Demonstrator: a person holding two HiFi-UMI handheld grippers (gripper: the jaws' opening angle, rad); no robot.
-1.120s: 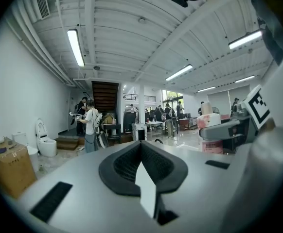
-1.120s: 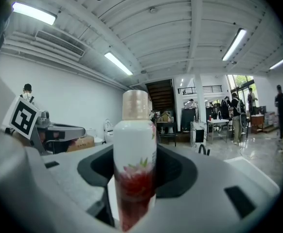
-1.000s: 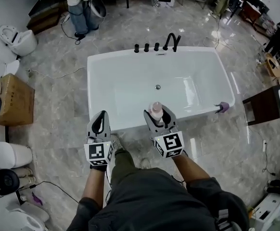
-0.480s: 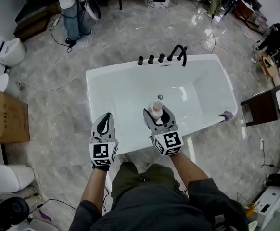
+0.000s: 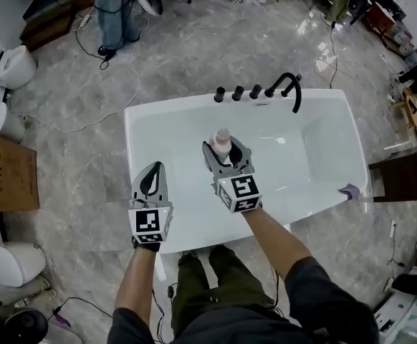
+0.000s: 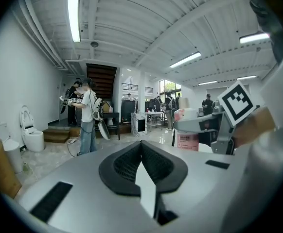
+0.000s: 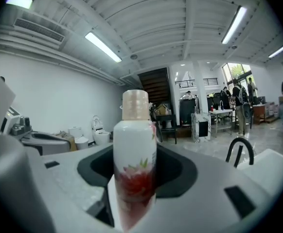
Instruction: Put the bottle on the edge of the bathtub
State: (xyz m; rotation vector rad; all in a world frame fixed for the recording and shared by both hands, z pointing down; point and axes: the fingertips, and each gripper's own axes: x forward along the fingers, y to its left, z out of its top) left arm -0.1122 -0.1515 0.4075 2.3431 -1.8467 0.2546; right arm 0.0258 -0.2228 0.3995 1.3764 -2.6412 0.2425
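White and broad, the tub [image 5: 323, 149] lies crosswise below the person. Its near rim is under the forearms and its far rim carries a row of black taps [image 5: 255, 92]. Bare rim runs along the left end, the right end and most of the near side. A small purple thing [image 5: 350, 190] sits on the near right corner. Grey marble floor [image 5: 194, 41] is open beyond the taps, with a person [image 5: 115, 9] standing well back at the far left. A dark side table [image 5: 402, 174] stands near the tub's right end. Toilets [image 5: 8, 63] and a box [image 5: 8, 174] line the left, well apart from the tub.

The right gripper [image 5: 226, 153] has its jaws clamped on the bottle [image 5: 221, 142], which is white with a red flower print and a beige cap. The bottle is held upright over the tub's middle, nearer the taps than the near rim. The left gripper [image 5: 154, 169] carries nothing, its jaws closed tip to tip, and it hangs over the tub's left part.

A second ago the bottle was just inside the near rim and the left gripper was at that rim's left corner. Both have since gone forward over the basin, with the grip unchanged.
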